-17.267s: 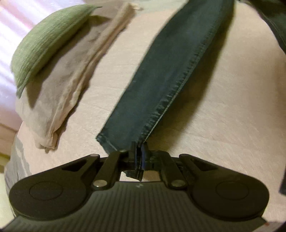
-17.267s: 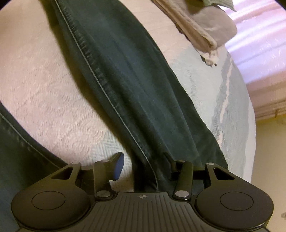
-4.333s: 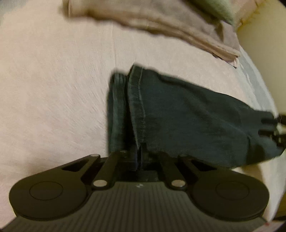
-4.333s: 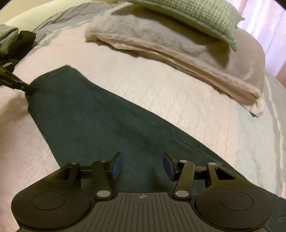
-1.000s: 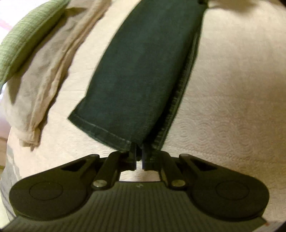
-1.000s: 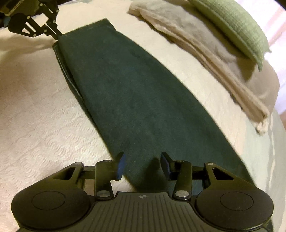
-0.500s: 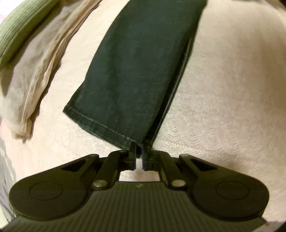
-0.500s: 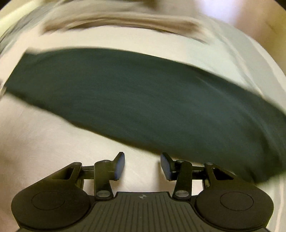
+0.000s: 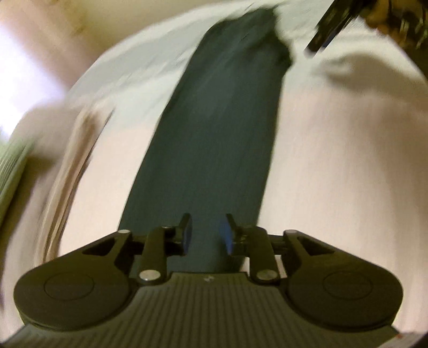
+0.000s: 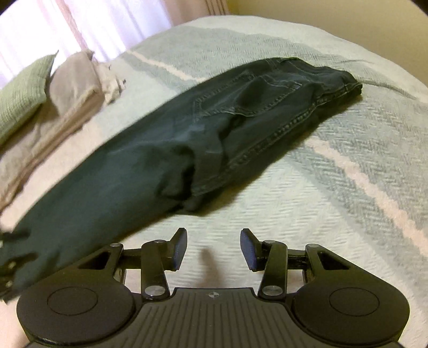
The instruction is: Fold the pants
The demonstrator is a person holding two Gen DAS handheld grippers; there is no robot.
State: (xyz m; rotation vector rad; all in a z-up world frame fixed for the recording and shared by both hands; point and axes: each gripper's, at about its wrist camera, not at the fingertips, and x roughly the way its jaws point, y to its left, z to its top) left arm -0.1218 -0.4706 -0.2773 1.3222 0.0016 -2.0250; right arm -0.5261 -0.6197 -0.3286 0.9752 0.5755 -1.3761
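Observation:
Dark denim pants (image 10: 187,139), folded lengthwise with leg on leg, lie flat across the bed; the waistband sits at the upper right. My right gripper (image 10: 212,249) is open over the bedspread, just off the pants' near edge by the crotch bulge, with nothing between its fingers. In the blurred left wrist view the pants (image 9: 214,150) run away from me as a long strip. My left gripper (image 9: 206,233) is open above the hem end, with the cloth below its blue pads. The right gripper (image 9: 321,37) shows at the far end.
A green pillow (image 10: 21,93) rests on a folded beige blanket (image 10: 72,88) at the back left, in front of a bright curtain (image 10: 80,24). The striped bedspread (image 10: 347,187) stretches to the right. A person's patterned sleeve (image 9: 393,18) is at the top right.
My left gripper has opened and let go of the hem, and its view has swung fast. The right gripper has turned toward the waist end and now hovers off the pants.

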